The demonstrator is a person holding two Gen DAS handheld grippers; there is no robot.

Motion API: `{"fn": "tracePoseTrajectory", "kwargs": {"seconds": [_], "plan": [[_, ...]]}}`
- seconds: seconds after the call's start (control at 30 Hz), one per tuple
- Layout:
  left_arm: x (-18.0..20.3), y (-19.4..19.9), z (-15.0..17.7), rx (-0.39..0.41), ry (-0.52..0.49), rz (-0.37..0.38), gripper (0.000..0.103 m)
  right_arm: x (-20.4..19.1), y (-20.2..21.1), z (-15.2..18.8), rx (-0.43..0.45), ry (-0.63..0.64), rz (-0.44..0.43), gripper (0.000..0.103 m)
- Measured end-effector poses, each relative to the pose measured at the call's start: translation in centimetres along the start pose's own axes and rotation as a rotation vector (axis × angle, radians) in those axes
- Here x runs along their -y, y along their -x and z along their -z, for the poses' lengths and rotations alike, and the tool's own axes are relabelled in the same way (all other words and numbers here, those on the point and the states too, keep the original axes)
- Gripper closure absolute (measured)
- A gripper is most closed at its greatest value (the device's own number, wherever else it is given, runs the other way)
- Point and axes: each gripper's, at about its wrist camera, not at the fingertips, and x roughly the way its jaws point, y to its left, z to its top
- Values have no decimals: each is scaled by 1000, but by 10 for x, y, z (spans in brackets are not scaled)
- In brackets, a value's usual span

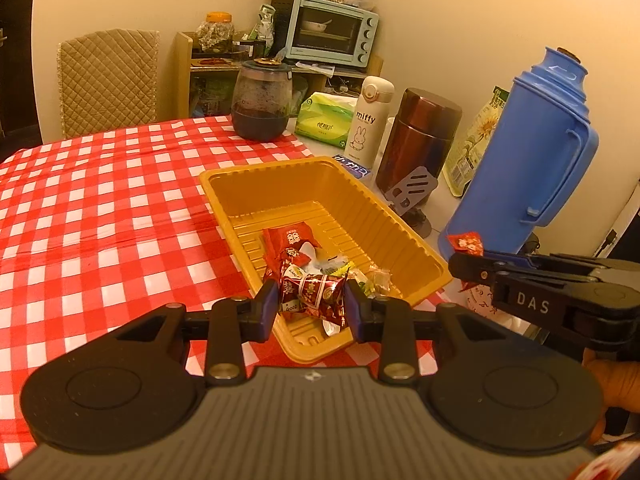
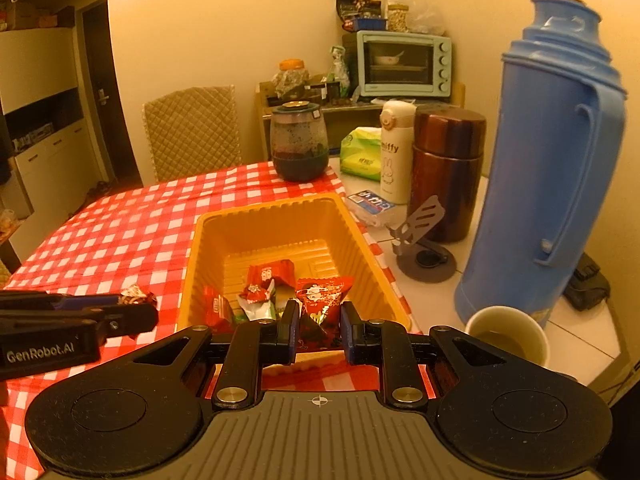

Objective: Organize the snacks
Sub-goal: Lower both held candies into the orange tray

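Note:
An orange plastic tray (image 1: 404, 236) (image 2: 362, 240) sits on the red checked tablecloth with several wrapped snacks (image 1: 296, 248) (image 2: 266, 280) lying in it. My left gripper (image 1: 312, 306) hovers over the tray's near end, shut on a dark red wrapped candy (image 1: 320, 294). In the right wrist view that gripper (image 2: 136, 304) shows from the side at the left, with the candy's end (image 2: 134, 294) sticking out. My right gripper (image 2: 319, 330) is at the tray's near rim, shut on a red triangular snack packet (image 2: 322, 300). In the left wrist view the same packet (image 1: 466, 242) pokes up from the right gripper (image 1: 466, 268).
A tall blue thermos (image 1: 528, 160) (image 2: 548, 168), a brown flask (image 1: 416, 144), a white Miffy bottle (image 1: 366, 120), a grey phone stand (image 2: 424, 240) and a paper cup of liquid (image 2: 506, 336) crowd the right. A dark jar (image 1: 260, 100) and tissues (image 1: 324, 118) stand behind the tray.

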Motion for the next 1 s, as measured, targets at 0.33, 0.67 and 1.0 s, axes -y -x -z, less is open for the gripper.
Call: {"fn": "tracePoseTrajectory", "kwargs": {"seconds": [0.33, 0.67, 1.0], "plan": [[-6, -36, -15, -29, -9, -2, 71, 1, -37, -14, -38, 39, -34, 81], [-14, -68, -32, -47, -29, 1, 71, 7, -76, -28, -83, 73, -63, 81], [-36, -98, -49, -74, -35, 2, 71, 12, -114, -45, -140, 96, -98, 81]]}}
